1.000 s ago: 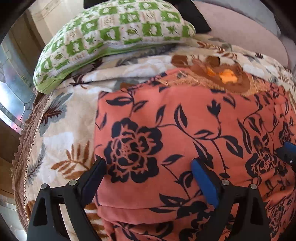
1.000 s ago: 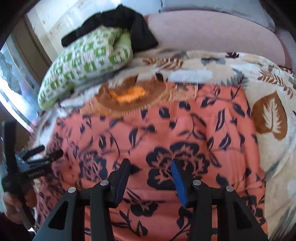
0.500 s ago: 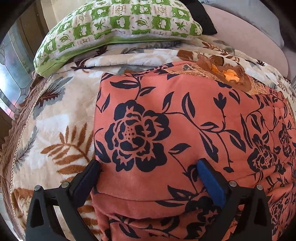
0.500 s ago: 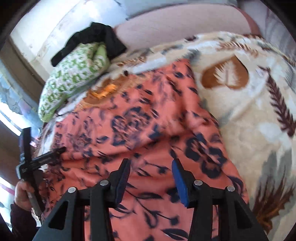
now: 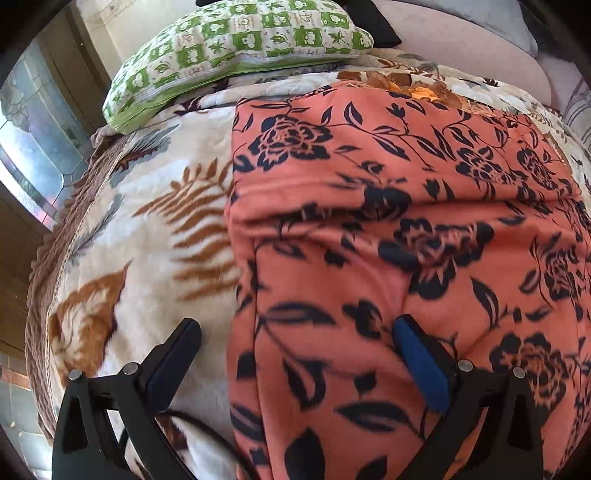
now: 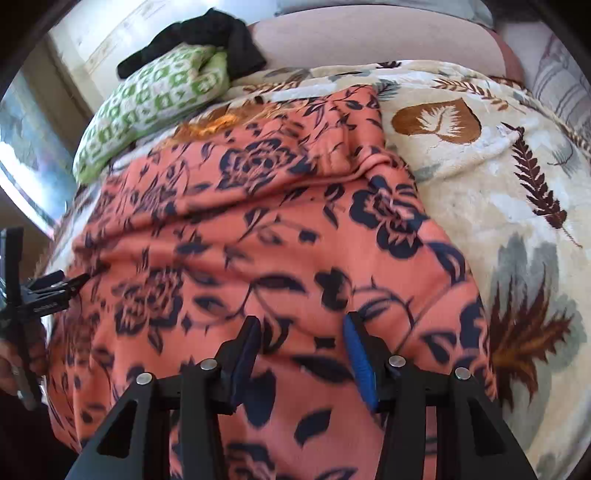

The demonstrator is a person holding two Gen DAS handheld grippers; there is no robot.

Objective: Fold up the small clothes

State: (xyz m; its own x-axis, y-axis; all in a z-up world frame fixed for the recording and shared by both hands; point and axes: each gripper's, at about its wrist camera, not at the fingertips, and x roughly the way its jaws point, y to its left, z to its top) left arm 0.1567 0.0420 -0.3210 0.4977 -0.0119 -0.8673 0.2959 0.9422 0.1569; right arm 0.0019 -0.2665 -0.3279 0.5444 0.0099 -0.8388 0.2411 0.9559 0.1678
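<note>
My left gripper (image 5: 295, 354) spread wide, astride left edge of coral floral garment (image 5: 388, 229), gripping nothing. My right gripper (image 6: 301, 350) part open, empty, above its near right portion. Garment lies on leaf-print blanket (image 6: 498, 177). Judgement: pinch both layers at edge, lift evenly, avoid snagging blanket.

Bed's covered with a cream blanket (image 6: 480, 177) — brown leaves and grey ferns printed all over it, with a brown scalloped edge (image 5: 44, 266) down the left side. A green-and-white checked pillow (image 5: 236, 44) sits at the far end, some black cloth (image 6: 207, 37) bunched on top of it. Behind that there's a pinkish padded headboard (image 6: 369, 40) and a pale wall (image 5: 110, 18). Leaded glass window (image 5: 33, 122) on the left — bright daylight coming through.
</note>
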